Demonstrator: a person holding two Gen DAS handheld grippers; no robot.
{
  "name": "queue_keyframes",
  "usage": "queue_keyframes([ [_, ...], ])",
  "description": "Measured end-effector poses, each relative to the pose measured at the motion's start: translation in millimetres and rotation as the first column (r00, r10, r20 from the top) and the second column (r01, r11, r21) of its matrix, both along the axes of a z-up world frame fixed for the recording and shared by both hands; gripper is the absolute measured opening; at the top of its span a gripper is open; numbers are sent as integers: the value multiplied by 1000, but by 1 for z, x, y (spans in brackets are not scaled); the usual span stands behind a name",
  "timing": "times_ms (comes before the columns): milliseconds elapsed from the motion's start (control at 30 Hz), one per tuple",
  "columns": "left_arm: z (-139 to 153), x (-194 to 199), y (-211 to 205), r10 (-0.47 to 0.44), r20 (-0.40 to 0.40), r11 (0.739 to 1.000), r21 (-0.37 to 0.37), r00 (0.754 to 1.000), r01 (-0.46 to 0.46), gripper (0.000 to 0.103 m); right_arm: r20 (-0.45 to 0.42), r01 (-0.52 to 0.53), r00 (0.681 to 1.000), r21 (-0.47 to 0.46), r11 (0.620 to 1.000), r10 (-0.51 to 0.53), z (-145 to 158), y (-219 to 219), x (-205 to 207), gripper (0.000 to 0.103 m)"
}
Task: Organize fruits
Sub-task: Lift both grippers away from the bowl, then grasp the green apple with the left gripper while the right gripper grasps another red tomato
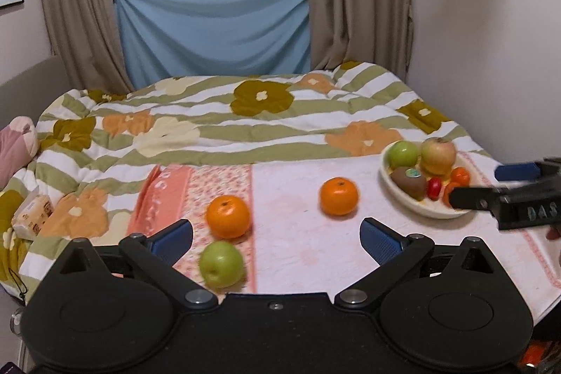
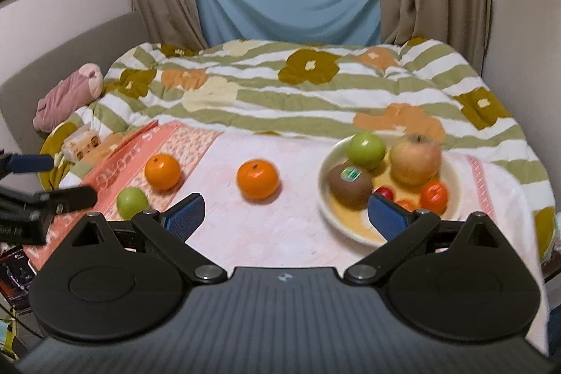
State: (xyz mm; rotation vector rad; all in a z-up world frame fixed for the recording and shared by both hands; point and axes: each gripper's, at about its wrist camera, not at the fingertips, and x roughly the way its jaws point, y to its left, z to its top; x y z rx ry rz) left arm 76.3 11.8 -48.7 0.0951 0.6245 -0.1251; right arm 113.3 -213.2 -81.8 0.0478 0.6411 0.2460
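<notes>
Floral quilt [image 1: 217, 114]: 1 | pink towel [image 1: 298, 198]: 1 | white bowl [image 2: 336, 216]: 1, holding 7 fruits | left gripper [image 1: 277, 239], right gripper [image 2: 285, 212]: 2, fingers spread, empty | loose oranges [image 1: 228, 216] [image 1: 338, 196]: 2, on towel | loose green apple [image 1: 221, 263]: 1, on towel
</notes>
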Motion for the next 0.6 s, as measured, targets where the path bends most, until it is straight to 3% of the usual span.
queue_keyframes([
  [433, -64, 48, 51, -75, -87, 996, 30, 993, 78, 90, -84, -3, 996, 14, 1000, 4, -63, 73, -5, 103],
  [600, -87, 66, 50, -108, -117, 992, 53, 987, 115, 79, -118, -23, 993, 9, 1000, 24, -88, 97, -3, 103],
])
